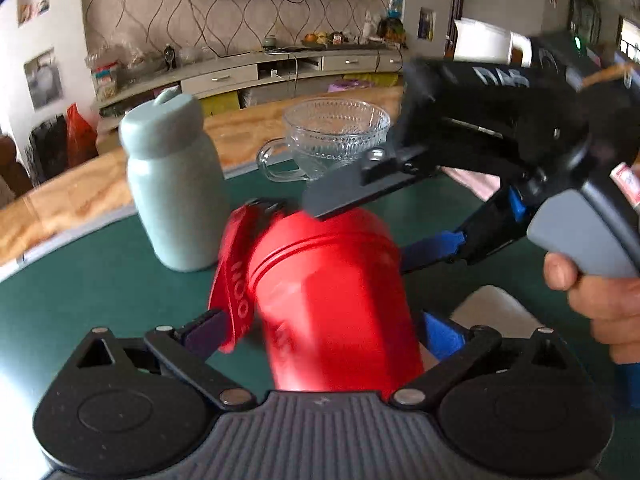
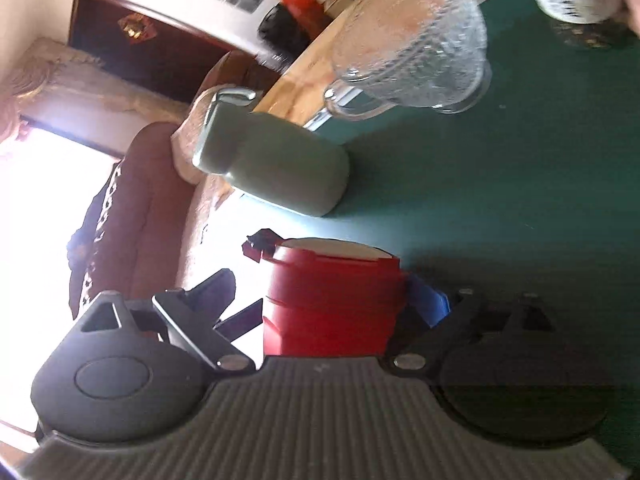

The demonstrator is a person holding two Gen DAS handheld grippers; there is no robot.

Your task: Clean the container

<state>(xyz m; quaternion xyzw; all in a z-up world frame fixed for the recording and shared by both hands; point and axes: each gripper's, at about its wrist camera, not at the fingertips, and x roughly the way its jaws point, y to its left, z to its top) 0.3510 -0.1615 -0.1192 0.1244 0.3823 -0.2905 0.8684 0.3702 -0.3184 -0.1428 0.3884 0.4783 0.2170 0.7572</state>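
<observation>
Left wrist: smooth red cylindrical bottle (image 1: 332, 300) btwn wide left hand-held gripper (image 1: 324, 336); right hand-held gripper (image 1: 384, 220) wide too.

red flask (image 1: 332, 304): bright red, matching strap with pale lettering
bottle (image 1: 176, 188): plain pale grey-green
glass cup (image 1: 334, 136): clear, ribbed and beaded pattern
table mat (image 1: 100, 280): dark green
wallpaper (image 1: 152, 12): beige, brown wavy lines

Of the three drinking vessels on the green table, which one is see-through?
The glass cup with the handle, at the far edge of the table. The red bottle and the pale green bottle are both opaque.
</observation>
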